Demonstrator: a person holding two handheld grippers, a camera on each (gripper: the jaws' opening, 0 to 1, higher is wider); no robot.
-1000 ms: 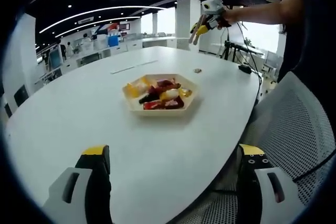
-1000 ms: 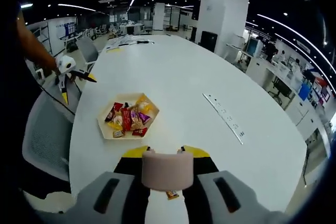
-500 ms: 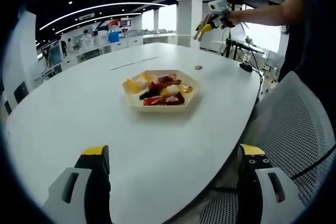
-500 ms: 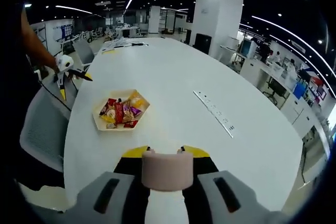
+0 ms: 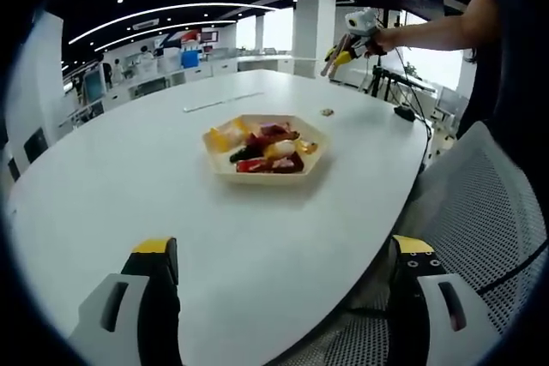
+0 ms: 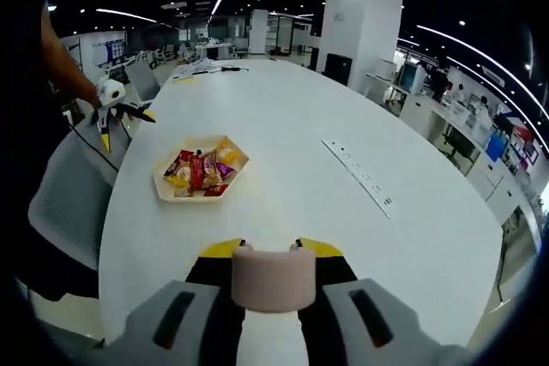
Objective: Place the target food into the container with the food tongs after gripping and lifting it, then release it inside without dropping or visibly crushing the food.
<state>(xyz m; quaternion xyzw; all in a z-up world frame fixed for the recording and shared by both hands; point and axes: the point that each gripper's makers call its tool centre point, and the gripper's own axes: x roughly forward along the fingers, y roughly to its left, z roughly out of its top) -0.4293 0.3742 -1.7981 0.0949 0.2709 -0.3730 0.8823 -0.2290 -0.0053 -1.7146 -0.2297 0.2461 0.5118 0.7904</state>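
Observation:
A beige hexagonal tray [image 5: 257, 176] of wrapped snacks [image 5: 266, 147] sits mid-table. One small wrapped candy [image 5: 326, 111] lies on the table beyond it. My left gripper [image 5: 283, 276] hovers over the table's near edge, jaws wide apart with nothing between them. My right gripper [image 5: 346, 39] is held high past the tray in a person's hand. In the right gripper view, the right gripper [image 6: 273, 255] is shut on a pale pink block [image 6: 273, 279] above the table. The tray [image 6: 158, 181] lies ahead to the left, and the left gripper [image 6: 116, 113] shows beyond it.
The white oval table [image 5: 111, 177] carries a long power strip [image 6: 360, 176] to the right of the tray. A grey mesh chair [image 5: 485, 212] stands at the table's edge by the person [image 5: 506, 57]. Office desks and a white pillar [image 6: 369, 23] fill the background.
The right gripper has drifted to the right, away from the tray, in the left view. A small candy seen below the right jaws one second ago is out of sight.

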